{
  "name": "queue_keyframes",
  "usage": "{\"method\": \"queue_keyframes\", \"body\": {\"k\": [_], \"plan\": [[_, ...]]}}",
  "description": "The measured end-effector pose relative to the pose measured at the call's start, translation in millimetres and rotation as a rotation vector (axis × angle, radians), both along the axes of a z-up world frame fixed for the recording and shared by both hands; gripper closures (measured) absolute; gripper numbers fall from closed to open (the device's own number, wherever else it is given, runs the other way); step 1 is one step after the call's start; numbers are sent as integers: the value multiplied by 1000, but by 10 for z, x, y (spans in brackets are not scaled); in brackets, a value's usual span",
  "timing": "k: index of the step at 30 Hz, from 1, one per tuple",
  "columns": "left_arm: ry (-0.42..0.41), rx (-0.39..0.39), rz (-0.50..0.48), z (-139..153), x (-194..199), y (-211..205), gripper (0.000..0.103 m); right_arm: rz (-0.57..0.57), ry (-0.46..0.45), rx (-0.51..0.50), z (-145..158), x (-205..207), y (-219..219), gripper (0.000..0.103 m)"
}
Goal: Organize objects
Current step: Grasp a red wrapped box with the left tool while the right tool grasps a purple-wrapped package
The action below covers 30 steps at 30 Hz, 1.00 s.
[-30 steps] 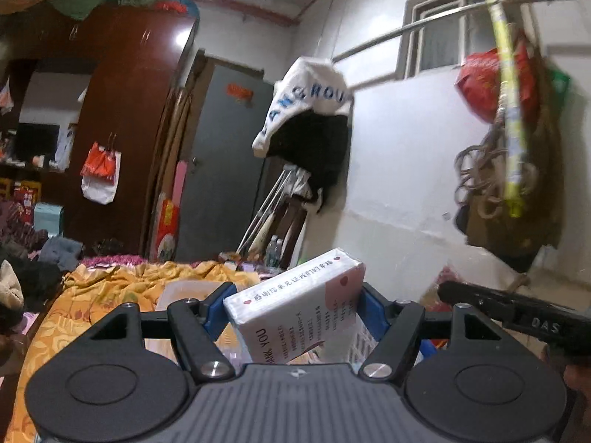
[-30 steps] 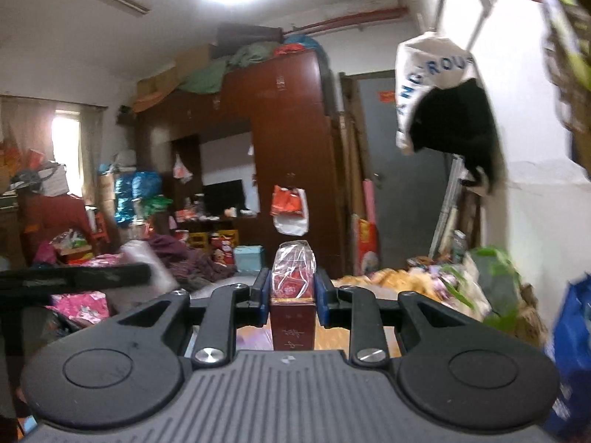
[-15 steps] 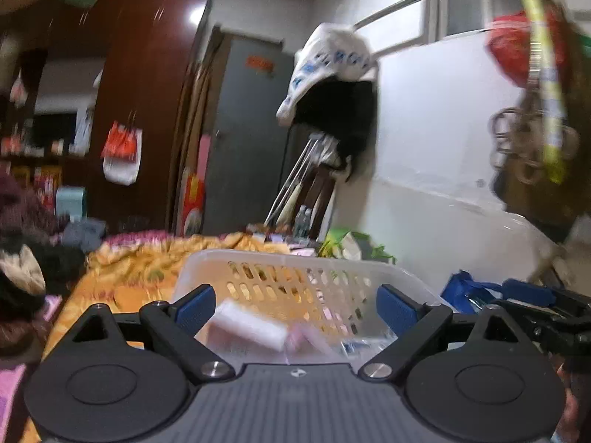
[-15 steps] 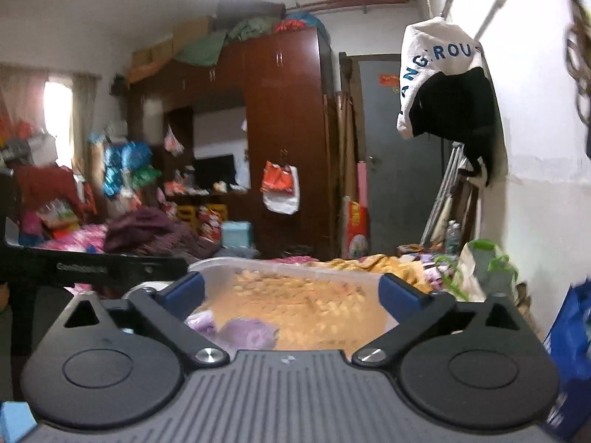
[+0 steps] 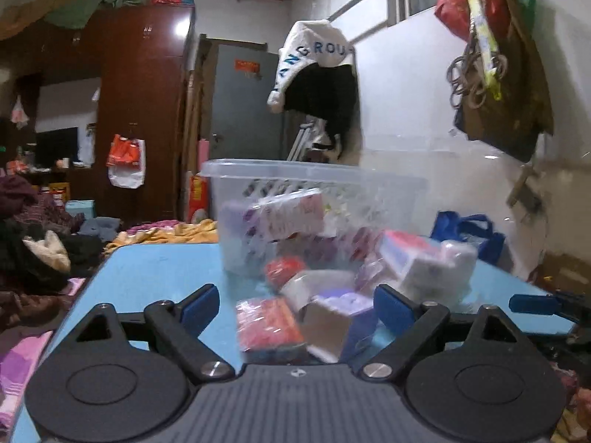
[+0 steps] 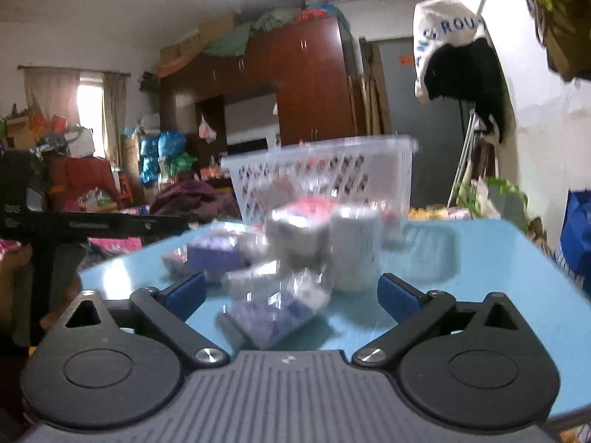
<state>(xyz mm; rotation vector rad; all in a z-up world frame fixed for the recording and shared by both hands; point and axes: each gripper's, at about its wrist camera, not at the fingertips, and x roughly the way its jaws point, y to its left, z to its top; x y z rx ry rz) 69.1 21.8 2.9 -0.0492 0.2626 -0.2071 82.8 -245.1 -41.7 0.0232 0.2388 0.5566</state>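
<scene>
- blue table (image 5: 155, 269) fills the lower scene in both wrist views; cluttered room behind it, wardrobe (image 5: 144, 110) far left
- white perforated basket (image 5: 314, 199) sits on table at far middle; packets already inside, seen through the wall; in right wrist view same basket (image 6: 325, 177) stands far centre
- loose pile of small packets still on table between basket and grippers; heavy blur, exact contacts cannot tell
- red packet (image 5: 267, 323) lies nearest left gripper, grey-purple box (image 5: 334, 323) just beside it to the right
- white roll (image 6: 354, 251) upright at pile's right side, purple packet (image 6: 273, 312) flat and nearest right gripper
- left gripper (image 5: 295, 304) wide open, holds nothing; low over near table edge, aimed at red packet
- right gripper (image 6: 291, 295) wide open, empty; purple packet lies ahead between its fingers
- risk: packets crowd together, so closing may pinch two at once or nudge neighbours; shiny wrap likely slips
- risk: both grippers work the same pile; they could collide
- risk: white roll may topple if bumped
</scene>
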Motion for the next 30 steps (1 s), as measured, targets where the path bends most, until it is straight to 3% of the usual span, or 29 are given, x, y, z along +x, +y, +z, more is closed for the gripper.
{"method": "queue_keyframes", "body": {"k": [5, 9, 11, 19, 23, 30], "plan": [[35, 4, 68, -42, 29, 155, 10, 16, 9, -46, -69, 26, 149, 14], [88, 24, 84, -127, 106, 186, 10, 6, 20, -88, -133, -27, 206, 35], [104, 38, 81, -161, 130, 146, 10, 5, 29, -80, -181, -86, 146, 38], [144, 106, 82, -154, 176, -27, 10, -26, 16, -49, -118, -90, -45, 39], [155, 144, 83, -165, 173, -81, 22, -24, 13, -49, -105, -69, -55, 40], [190, 162, 98, -158, 224, -113, 25, -23, 5, -53, -83, -64, -66, 40]]}}
